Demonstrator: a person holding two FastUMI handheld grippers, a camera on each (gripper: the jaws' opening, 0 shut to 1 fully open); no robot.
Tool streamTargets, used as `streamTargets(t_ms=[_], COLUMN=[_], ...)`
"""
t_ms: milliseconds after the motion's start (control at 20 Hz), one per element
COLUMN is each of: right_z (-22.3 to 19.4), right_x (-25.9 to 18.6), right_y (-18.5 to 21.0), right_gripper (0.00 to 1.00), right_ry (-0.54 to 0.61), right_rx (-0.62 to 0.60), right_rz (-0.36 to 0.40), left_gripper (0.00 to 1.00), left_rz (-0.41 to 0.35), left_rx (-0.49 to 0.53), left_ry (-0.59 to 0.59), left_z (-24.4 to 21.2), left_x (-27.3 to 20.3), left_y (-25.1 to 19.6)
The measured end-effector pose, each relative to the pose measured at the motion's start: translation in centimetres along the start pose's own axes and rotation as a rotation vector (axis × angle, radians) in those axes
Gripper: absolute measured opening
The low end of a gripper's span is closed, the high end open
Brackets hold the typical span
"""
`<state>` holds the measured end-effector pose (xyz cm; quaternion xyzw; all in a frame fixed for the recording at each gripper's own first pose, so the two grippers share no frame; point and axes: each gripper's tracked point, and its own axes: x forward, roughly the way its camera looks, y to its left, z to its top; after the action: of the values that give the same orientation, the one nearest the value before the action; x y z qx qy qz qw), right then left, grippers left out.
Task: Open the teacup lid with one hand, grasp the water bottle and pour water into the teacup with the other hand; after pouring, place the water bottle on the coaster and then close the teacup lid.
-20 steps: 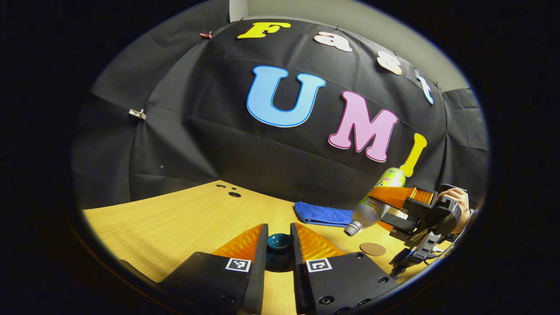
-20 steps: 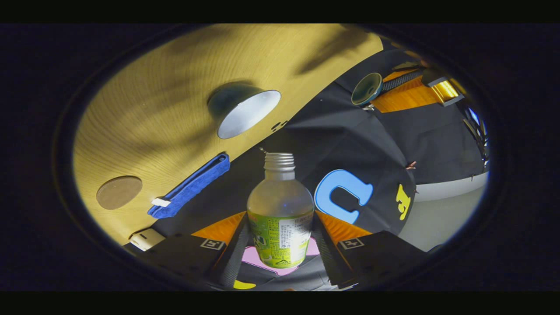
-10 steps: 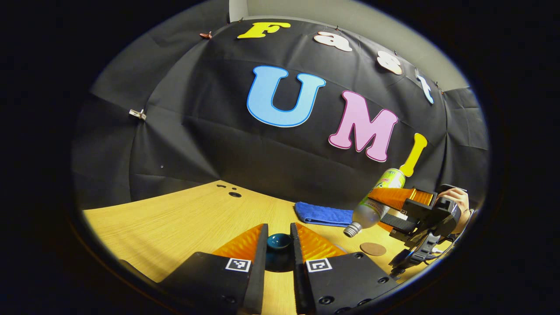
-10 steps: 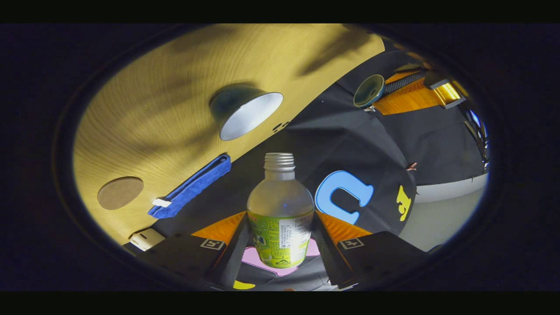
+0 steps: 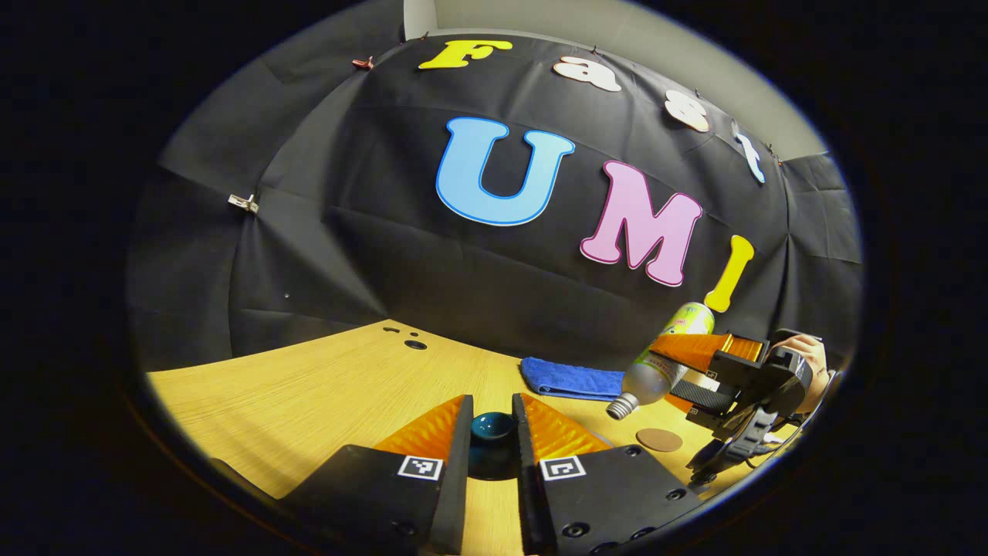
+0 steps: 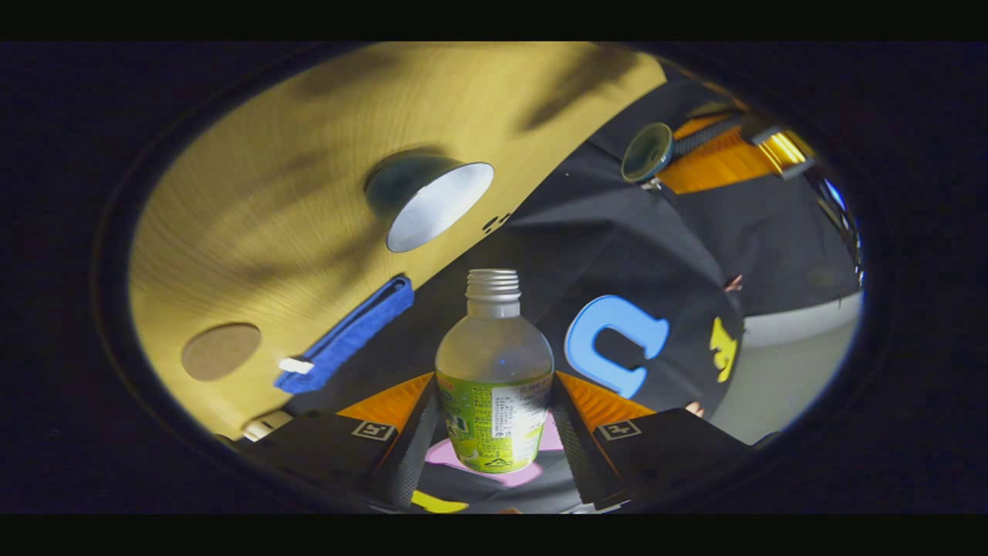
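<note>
Presently the right tongs (image 6: 494,417) pinch the water bottle (image 6: 494,386) across its green-labelled body, both orange fingers (image 6: 394,405) pressed to its sides, the uncapped threaded neck pointing forward and away from the camera. In the left gripper view the same bottle (image 5: 656,363) hangs tilted well past level, mouth lowest, held by the right tongs (image 5: 695,359) with a hand (image 5: 803,355) behind them. The teacup (image 6: 428,201) stands open on the desk (image 6: 270,193), its pale interior showing, apart from the bottle's mouth; no stream of water can be made out. The left tongs (image 5: 492,432) pinch the dark teal teacup lid (image 5: 492,426) by its knob, raised above the desk (image 5: 324,386); the right gripper view shows that lid (image 6: 647,153) held clear of the cup by the left tongs' orange fingers (image 6: 718,158). The round brown coaster (image 5: 658,440) lies bare on the desk just beside a folded blue cloth (image 5: 571,378); both sit below the tilted bottle in the left gripper view. Against the frames a second ago, the left tongs and lid hold the same position, while the bottle sits very slightly lower and further right, and in the right gripper view the coaster (image 6: 220,351) and cloth (image 6: 347,336) have shifted a little downward and rightward, the picture being lightly blurred.
</note>
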<state>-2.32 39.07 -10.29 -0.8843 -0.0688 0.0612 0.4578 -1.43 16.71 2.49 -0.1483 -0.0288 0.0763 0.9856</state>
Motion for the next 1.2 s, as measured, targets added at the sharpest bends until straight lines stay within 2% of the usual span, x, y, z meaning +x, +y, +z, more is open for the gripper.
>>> streamTargets(t_ms=[150,300,400,550,650,750,850,1050,1200], right_z=[-0.7,0.8,1.3,2.0,1.1,1.3,1.1,1.2,1.7], right_x=[-0.7,-1.9,-2.3,-3.0,-3.4,-3.3,-2.9,-2.2,-2.1], right_y=[2.5,4.1,3.7,2.8,3.2,4.4,4.8,5.1,5.8], right_gripper=[0.79,0.80,0.80,0.80,0.80,0.80,0.80,0.80,0.80], right_ry=[0.026,0.031,0.013,-0.080,-0.108,-0.093,-0.070,-0.038,-0.015], right_rx=[0.383,0.906,1.253,1.713,1.922,2.036,2.099,2.140,2.173], right_rz=[0.076,0.179,0.238,0.283,0.269,0.228,0.196,0.141,0.138], left_gripper=[0.31,0.34,0.31,0.32,0.32,0.32,0.32,0.31,0.31], left_rz=[0.007,0.010,0.003,-0.001,-0.001,-0.001,-0.004,-0.014,-0.013], left_rx=[-0.003,-0.006,-0.012,-0.008,-0.003,-0.002,-0.004,-0.018,-0.013], left_ry=[-0.010,-0.008,-0.004,-0.002,-0.004,-0.006,-0.004,0.010,0.019], left_z=[0.2,0.2,0.1,0.0,0.1,0.2,0.1,-0.4,-0.6], left_x=[-0.2,-0.2,-0.1,-0.2,-0.2,-0.2,-0.3,0.0,0.1], left_y=[0.3,0.3,0.0,-0.2,-0.4,-0.4,-0.6,-0.9,-1.0])
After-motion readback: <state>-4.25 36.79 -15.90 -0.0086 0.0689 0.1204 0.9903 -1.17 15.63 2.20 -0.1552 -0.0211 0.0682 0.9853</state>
